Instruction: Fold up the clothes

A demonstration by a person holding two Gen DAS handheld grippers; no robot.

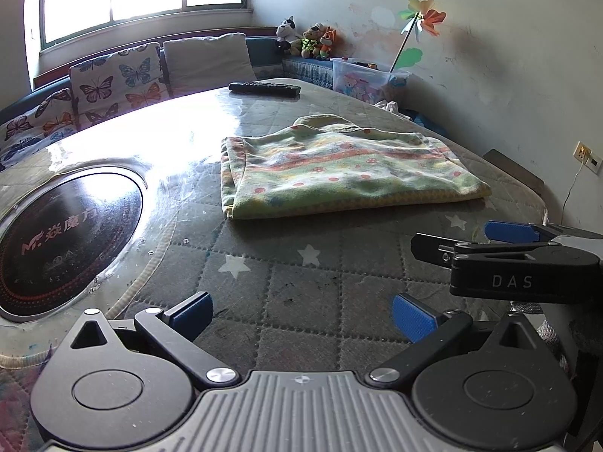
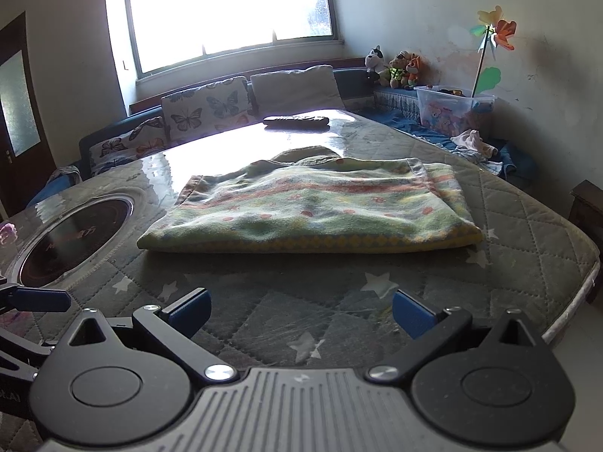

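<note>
One folded garment [image 2: 312, 207] lies flat on the table [image 2: 527, 248], ahead of both grippers. One remote control [image 2: 296, 121] lies at the far edge; one round cooktop [image 2: 75, 241] is set into the table on the left. Left gripper [image 1: 301, 316] and right gripper [image 2: 301, 312]: fingers spread wide, holding nothing.

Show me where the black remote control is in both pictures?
Left wrist view: the remote control lies at the table's far edge, upper middle, beyond the folded garment.
Right wrist view: the remote control lies upper middle, beyond the garment.
Shared landmark: the butterfly cushion sits just left of it in both.
</note>
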